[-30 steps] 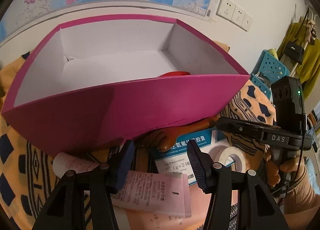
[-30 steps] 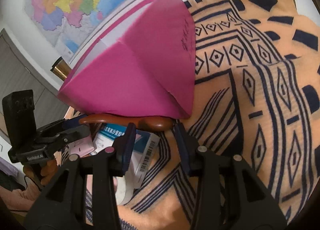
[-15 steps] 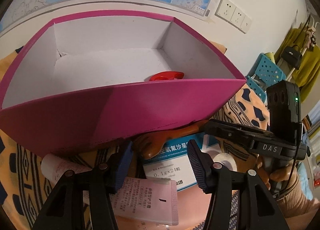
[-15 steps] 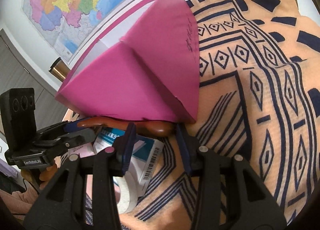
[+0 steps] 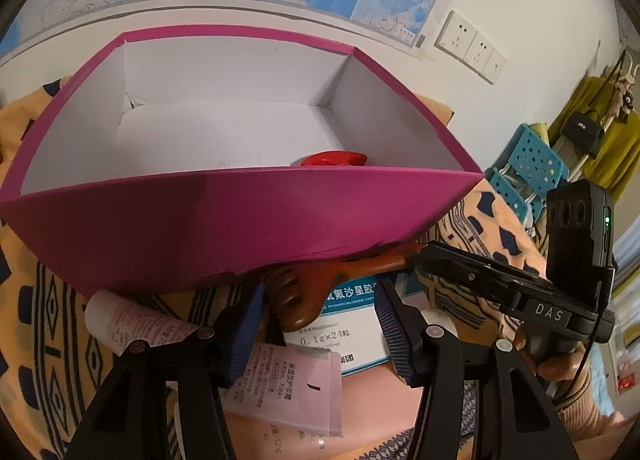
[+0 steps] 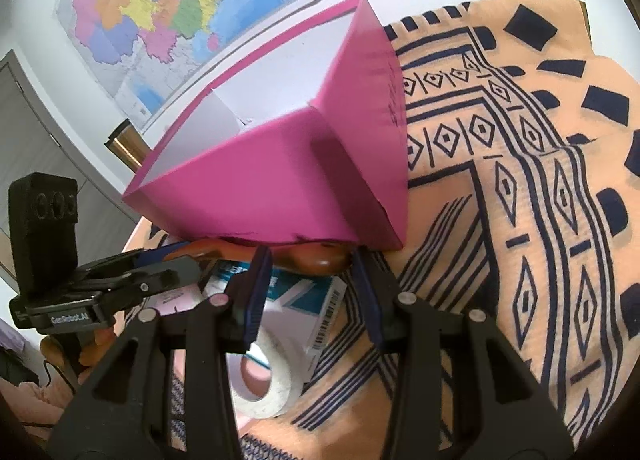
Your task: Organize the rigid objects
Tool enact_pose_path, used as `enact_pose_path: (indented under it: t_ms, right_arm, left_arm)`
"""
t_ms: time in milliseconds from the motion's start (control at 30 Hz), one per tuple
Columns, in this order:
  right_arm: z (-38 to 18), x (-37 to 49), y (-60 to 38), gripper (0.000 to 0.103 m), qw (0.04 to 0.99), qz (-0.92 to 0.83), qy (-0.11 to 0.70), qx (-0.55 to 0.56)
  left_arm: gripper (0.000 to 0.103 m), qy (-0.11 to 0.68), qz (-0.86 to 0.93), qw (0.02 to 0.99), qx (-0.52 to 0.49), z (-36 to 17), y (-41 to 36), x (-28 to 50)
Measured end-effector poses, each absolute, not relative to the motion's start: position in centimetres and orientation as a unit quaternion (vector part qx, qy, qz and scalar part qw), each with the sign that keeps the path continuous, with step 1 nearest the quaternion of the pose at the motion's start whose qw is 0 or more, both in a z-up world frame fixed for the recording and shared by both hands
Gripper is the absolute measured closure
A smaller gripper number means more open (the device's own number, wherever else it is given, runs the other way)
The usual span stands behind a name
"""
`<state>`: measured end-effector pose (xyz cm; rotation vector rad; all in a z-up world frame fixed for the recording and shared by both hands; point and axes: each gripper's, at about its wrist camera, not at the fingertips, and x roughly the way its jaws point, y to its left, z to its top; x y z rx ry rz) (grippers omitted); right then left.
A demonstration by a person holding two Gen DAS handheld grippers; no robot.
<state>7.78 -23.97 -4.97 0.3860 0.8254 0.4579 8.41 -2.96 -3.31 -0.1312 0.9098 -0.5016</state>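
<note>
Medicine box (image 5: 340,328) reads "0.1g×24"; both grippers' fingers spread, pinching nothing, right gripper (image 5: 424,256) marked "DAS".

Red object (image 5: 334,159) mostly hidden behind box wall (image 5: 240,219).

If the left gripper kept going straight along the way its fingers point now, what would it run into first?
Most likely the brown wooden comb, lying between and just ahead of the left gripper over the medicine box. Behind it is the pink box. Depth is uncertain.

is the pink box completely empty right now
No, a red object lies inside the pink box, by its near wall, in the left wrist view.
</note>
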Motion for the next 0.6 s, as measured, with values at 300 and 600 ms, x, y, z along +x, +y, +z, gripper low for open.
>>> enact_pose_path:
  t_ms: [300,600]
  right_arm:
    - [-3.6,6.6,-23.7,0.058,0.881,0.216,0.382,0.176]
    - [-1.2,4.8,-23.3,0.058,0.891,0.225,0.361,0.161]
  left_arm:
    - [0.047,0.424,-0.242,0.87,-0.074,-2.5,-2.6,7.1]
    - [0.047,0.395,-0.251,0.881,-0.072,-0.4,-2.4,5.0]
